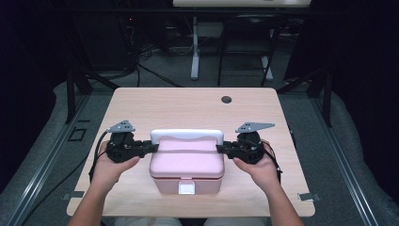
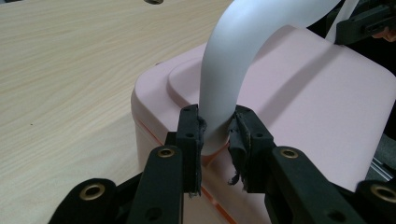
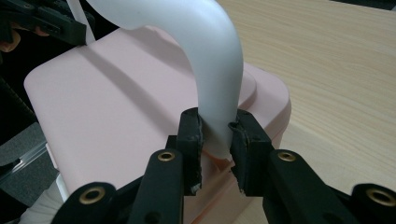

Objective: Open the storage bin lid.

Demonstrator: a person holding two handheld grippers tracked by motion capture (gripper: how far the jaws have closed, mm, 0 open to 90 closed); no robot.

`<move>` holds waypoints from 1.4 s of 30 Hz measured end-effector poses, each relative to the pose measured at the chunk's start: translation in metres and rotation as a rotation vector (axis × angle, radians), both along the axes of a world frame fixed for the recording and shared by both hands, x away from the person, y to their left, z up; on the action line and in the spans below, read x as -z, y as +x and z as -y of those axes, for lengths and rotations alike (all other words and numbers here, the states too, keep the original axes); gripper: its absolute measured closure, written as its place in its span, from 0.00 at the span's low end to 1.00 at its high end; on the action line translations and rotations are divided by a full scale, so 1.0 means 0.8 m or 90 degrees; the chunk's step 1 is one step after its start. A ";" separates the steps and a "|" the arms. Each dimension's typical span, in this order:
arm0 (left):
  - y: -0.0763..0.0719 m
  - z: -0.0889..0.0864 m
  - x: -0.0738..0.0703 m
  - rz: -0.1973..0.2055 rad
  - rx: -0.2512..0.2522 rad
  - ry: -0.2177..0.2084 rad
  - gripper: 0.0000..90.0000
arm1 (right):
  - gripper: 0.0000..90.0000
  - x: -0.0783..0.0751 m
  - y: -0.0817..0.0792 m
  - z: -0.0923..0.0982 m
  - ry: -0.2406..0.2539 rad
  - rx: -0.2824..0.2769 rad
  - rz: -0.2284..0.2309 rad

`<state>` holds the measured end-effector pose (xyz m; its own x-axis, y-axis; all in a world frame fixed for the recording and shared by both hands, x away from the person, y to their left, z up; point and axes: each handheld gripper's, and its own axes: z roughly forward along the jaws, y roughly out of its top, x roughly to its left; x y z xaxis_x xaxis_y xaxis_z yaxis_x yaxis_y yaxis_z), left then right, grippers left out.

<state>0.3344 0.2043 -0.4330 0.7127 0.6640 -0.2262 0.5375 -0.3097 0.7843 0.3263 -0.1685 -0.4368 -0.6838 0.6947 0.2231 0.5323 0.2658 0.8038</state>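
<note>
Both grippers were clamped on the white handle [image 1: 187, 134] of the pink box [image 1: 187, 165], one at each end. The left gripper [image 2: 216, 140] had its jaws shut on the handle's left leg just above the pivot; the right gripper [image 3: 216, 137] did the same on the right leg. The box sat on the wooden table [image 1: 141, 103], near the edge closest to the person and well short of the round cable hole [image 1: 226, 99] at the far side.

The risk, as I judged it: those legs were smooth, rounded plastic, and the pads [image 2: 200, 135] looked frayed. If the hands lifted unevenly, the box could swing on the pivots or one leg could slip out of a grip. A pull outward could also flex the handle off its pins. The white latch [image 1: 187, 188] on the front looked closed, though I could not tell how firmly, so a tilt might pop the lid.

The box's long axis ran left to right, parallel to that near edge, with the latch facing the person. The handle stood raised, arching along that same axis.
</note>
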 end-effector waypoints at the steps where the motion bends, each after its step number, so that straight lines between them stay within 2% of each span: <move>1: 0.000 0.000 0.000 0.000 0.001 0.000 0.82 | 0.82 0.000 0.000 0.000 0.002 0.001 -0.002; 18: 0.002 -0.001 -0.002 0.009 -0.003 -0.007 0.82 | 0.82 -0.002 0.001 0.000 0.017 0.013 0.000; 25: 0.001 -0.002 -0.001 0.005 -0.009 -0.015 0.79 | 0.83 -0.004 0.002 0.002 0.026 0.010 -0.004; 31: -0.004 -0.009 -0.007 0.017 -0.009 -0.014 0.77 | 0.83 -0.005 0.003 0.003 0.033 0.007 -0.002; 36: -0.010 -0.015 -0.012 0.019 -0.013 -0.022 0.82 | 0.83 -0.006 0.005 0.004 0.042 0.010 -0.006; 42: -0.016 -0.020 -0.012 0.021 -0.014 -0.013 0.88 | 0.83 -0.010 0.009 0.006 0.055 0.009 -0.008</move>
<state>0.3217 0.2206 -0.4230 0.7054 0.6751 -0.2158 0.5171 -0.2821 0.8081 0.3331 -0.1731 -0.4285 -0.6706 0.6821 0.2917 0.5461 0.1879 0.8164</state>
